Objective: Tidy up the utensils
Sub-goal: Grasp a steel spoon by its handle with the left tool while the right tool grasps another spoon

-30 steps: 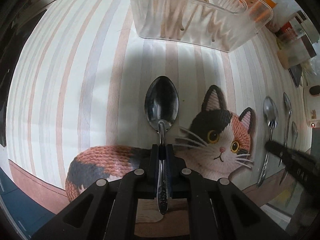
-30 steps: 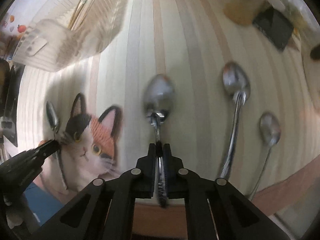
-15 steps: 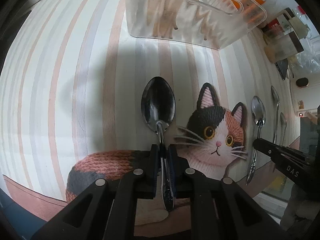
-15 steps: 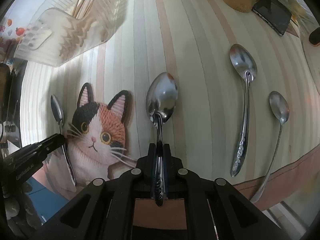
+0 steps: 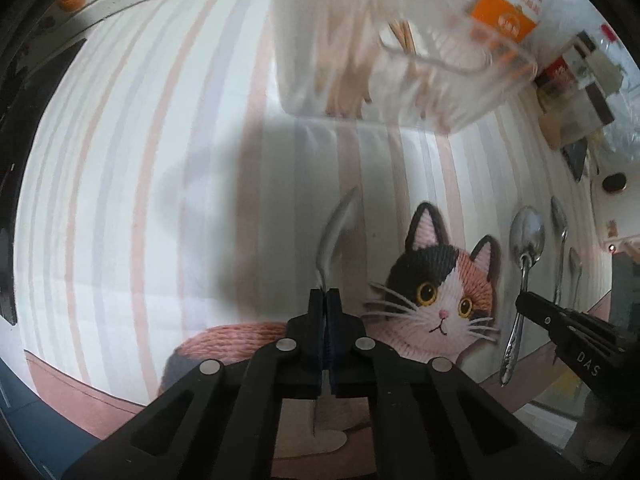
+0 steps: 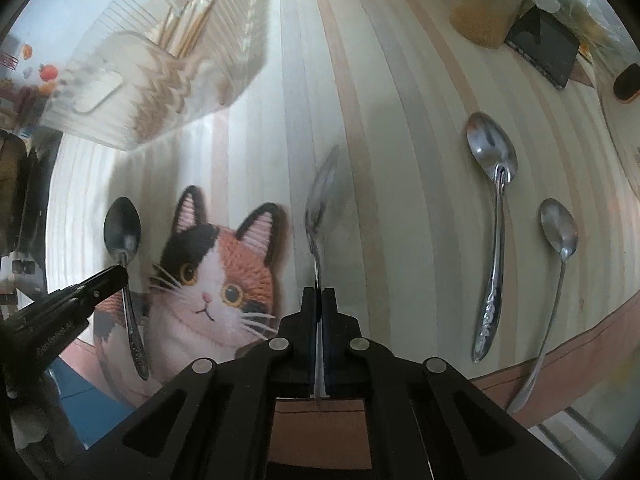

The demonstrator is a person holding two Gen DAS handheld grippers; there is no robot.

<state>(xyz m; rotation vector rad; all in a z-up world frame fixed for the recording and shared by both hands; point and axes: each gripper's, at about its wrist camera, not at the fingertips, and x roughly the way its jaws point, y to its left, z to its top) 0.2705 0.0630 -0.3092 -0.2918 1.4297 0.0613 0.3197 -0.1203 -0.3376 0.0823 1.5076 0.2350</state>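
Note:
My left gripper (image 5: 325,294) is shut on the handle of a steel spoon (image 5: 334,236), held above the striped mat and turned edge-on. My right gripper (image 6: 319,293) is shut on a second steel spoon (image 6: 322,200), also turned edge-on above the mat. A clear plastic utensil basket (image 5: 400,80) holding wooden chopsticks stands ahead; it also shows in the right wrist view (image 6: 160,80) at upper left. Two more spoons (image 6: 494,216) (image 6: 558,248) lie on the mat to the right.
A striped mat with a calico cat picture (image 5: 440,280) covers the table. An orange carton (image 5: 504,20), a jar (image 6: 488,4), a dark phone (image 6: 544,50) and small clutter stand at the far right edge. The table's front edge (image 6: 580,344) runs near the spoons' handles.
Both held spoons have rolled from bowl-up to edge-on. Both grippers have lifted and moved toward the basket, which looks nearer and blurred.

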